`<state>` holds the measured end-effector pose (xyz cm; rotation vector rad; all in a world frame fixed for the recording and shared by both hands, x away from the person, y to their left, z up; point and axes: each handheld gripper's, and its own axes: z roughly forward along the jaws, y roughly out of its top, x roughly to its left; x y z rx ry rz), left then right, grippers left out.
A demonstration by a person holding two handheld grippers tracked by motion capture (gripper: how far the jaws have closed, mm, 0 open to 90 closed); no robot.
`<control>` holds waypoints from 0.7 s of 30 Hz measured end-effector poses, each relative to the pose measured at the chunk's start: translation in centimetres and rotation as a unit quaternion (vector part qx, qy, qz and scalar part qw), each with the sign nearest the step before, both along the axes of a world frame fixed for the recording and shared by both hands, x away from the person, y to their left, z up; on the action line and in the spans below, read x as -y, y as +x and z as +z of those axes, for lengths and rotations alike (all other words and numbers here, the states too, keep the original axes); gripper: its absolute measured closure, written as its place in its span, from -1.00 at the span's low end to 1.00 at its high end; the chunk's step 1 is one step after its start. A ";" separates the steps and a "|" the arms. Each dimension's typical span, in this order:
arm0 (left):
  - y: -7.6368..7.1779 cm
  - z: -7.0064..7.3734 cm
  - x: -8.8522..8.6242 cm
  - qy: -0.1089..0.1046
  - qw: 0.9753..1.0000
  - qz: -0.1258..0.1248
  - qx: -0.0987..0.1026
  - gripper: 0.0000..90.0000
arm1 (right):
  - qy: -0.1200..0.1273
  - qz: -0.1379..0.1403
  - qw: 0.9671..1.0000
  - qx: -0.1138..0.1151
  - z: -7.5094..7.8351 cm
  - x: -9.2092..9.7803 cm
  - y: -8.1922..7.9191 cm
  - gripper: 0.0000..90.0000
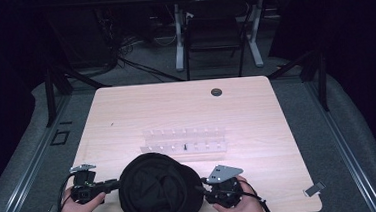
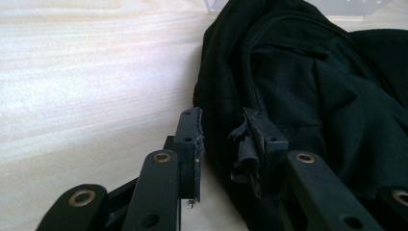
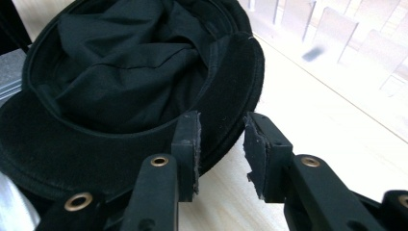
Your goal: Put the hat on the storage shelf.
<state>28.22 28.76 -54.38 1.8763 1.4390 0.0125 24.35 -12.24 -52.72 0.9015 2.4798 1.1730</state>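
The black hat [image 1: 160, 189] is lying on the near edge of the table [image 1: 126, 115] — between both grippers. The left gripper [image 2: 219, 144] is standing open at its edge; the right gripper [image 3: 221, 149] — open too — is touching the brim.

Black hat [image 1: 160, 189] blocks the table's [image 1: 126, 115] near centre between both grippers. Clear rack [image 1: 184, 140] just beyond it at 12 o'clock. Bare wood free at 9, 3, and past the rack.
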 end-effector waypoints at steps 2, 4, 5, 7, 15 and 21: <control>-0.1 0.0 0.0 -0.005 1.000 -0.001 -0.007 0.55 | 0.002 -0.005 1.000 0.002 -0.1 0.1 0.2 0.48; 0.0 0.1 0.0 -0.005 1.000 -0.002 -0.008 0.52 | 0.002 -0.008 1.000 0.004 -0.2 0.2 0.3 0.49; 0.0 0.1 0.0 -0.004 1.000 -0.002 -0.006 0.48 | 0.001 -0.009 1.000 0.007 -0.2 0.2 0.4 0.49; 0.1 0.1 -0.1 -0.007 1.000 -0.002 -0.005 0.46 | 0.002 -0.013 1.000 0.011 -0.3 0.2 0.5 0.49; 0.8 0.6 0.3 -0.002 0.999 -0.004 -0.035 0.40 | 0.000 -0.014 1.000 0.011 -0.4 0.4 0.7 0.49; 1.6 0.7 0.7 0.020 0.997 -0.023 -0.069 0.35 | 0.002 -0.014 1.000 0.011 -0.4 0.4 0.7 0.48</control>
